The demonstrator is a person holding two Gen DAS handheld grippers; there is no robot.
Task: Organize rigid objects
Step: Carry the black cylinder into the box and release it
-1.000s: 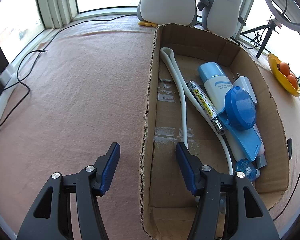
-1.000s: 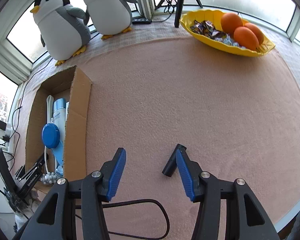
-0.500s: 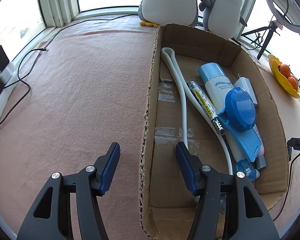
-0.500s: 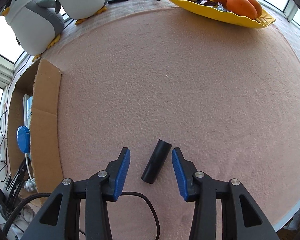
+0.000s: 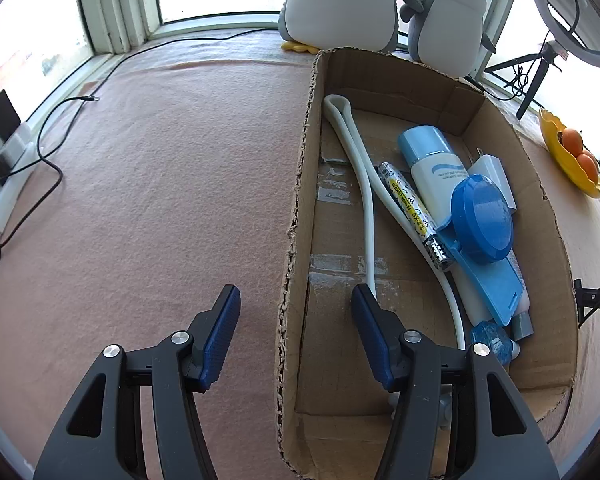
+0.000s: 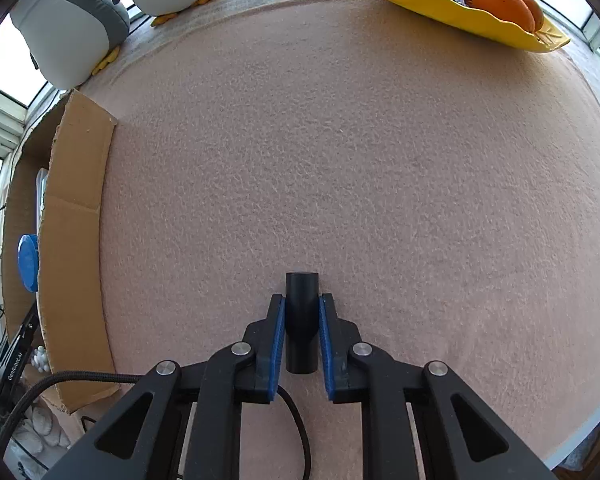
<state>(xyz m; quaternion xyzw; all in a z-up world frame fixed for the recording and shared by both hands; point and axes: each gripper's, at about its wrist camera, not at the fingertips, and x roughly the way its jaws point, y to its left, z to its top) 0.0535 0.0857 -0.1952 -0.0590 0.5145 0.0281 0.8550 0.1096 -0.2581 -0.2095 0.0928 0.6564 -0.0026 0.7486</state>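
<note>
Between the blue pads of the right hand-held gripper (image 6: 302, 334) lies a short black cylinder (image 6: 302, 320), flat on the pink felt covering the desk (image 6: 360, 160); the jaws are closing around it and the pads appear to meet its sides, with the gripper pointing almost straight down. A black cable (image 6: 80, 380) curls just beside this gripper near the bottom edge. Further to the left in the same view stands a shallow cardboard box (image 6: 76, 220), well apart from the cylinder. The left hand-held gripper (image 5: 296, 336) straddles that box's near wall with a visible gap between pad and cardboard on each side, one finger outside and one inside, gripping nothing that can be seen. Inside the box already lie a white looped hose (image 5: 364, 184), a battery-like tube (image 5: 410, 204), a white bottle with a pale blue cap (image 5: 432, 160), a blue round-lidded piece (image 5: 482, 218) and a white block (image 5: 492, 172). Beyond the box sit two plush penguins (image 5: 340, 0), and far right a yellow dish (image 6: 440, 4) of oranges. Judging by this, most items are sorted, and the cylinder seems to be the last loose piece, needing lifting and carrying to the box.
</note>
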